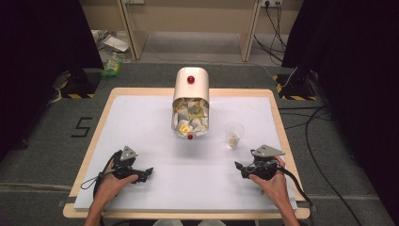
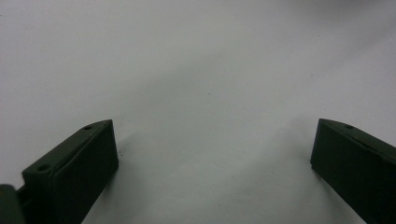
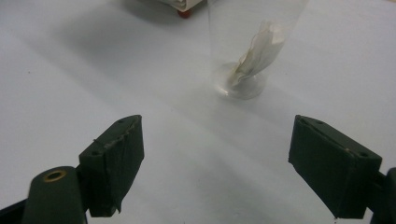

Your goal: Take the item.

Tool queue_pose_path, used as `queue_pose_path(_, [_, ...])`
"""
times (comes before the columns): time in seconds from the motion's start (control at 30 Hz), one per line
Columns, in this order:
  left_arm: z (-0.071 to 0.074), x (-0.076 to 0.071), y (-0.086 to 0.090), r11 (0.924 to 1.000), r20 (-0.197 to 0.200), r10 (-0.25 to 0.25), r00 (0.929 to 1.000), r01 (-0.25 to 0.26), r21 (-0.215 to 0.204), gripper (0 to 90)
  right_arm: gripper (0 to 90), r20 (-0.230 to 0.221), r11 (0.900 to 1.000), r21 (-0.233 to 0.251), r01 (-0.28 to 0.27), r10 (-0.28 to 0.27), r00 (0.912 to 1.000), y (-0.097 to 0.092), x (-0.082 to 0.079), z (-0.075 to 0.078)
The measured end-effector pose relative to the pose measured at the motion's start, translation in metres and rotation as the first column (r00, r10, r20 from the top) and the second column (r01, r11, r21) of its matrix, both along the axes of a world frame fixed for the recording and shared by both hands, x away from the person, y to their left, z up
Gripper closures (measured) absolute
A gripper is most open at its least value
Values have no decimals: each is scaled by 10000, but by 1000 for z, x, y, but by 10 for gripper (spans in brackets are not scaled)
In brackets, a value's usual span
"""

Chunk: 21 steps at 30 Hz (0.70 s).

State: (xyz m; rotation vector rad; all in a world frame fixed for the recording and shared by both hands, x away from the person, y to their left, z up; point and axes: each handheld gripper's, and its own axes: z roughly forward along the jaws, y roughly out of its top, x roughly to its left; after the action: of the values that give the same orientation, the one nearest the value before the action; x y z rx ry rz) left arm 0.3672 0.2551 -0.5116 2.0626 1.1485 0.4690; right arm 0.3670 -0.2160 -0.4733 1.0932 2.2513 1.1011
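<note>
A cream box with its lid tipped back stands at the table's middle, packed with several tea bags. A clear plastic cup stands to its right with one tea bag inside. My left gripper rests open on the white mat at the front left, nothing between its jaws. At the front right my right gripper is open too, a short way in front of the cup, holding nothing.
The white mat covers a wooden table. A red knob sits on the box lid and another at its front. Black cables run on the floor at the right.
</note>
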Motion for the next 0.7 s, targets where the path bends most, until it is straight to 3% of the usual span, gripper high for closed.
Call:
queue_pose_path(0.27, [0, 0, 0, 10000, 5, 0, 10000, 0, -1, 0, 187, -196, 10000, -57, 52, -53, 9998, -5, -6, -8])
queue_pose_path(0.53, [0, 0, 0, 10000, 7, -1, 10000, 1, 5, 0, 177, -349, 9977, -649, -170, 148, 9993, -2, -13, -13])
queue_pose_path(0.7, [0, 0, 0, 10000, 6, -3, 10000, 3, 9, 0, 192, -613, 9975, -693, -139, 96, 9981, -5, -17, -19])
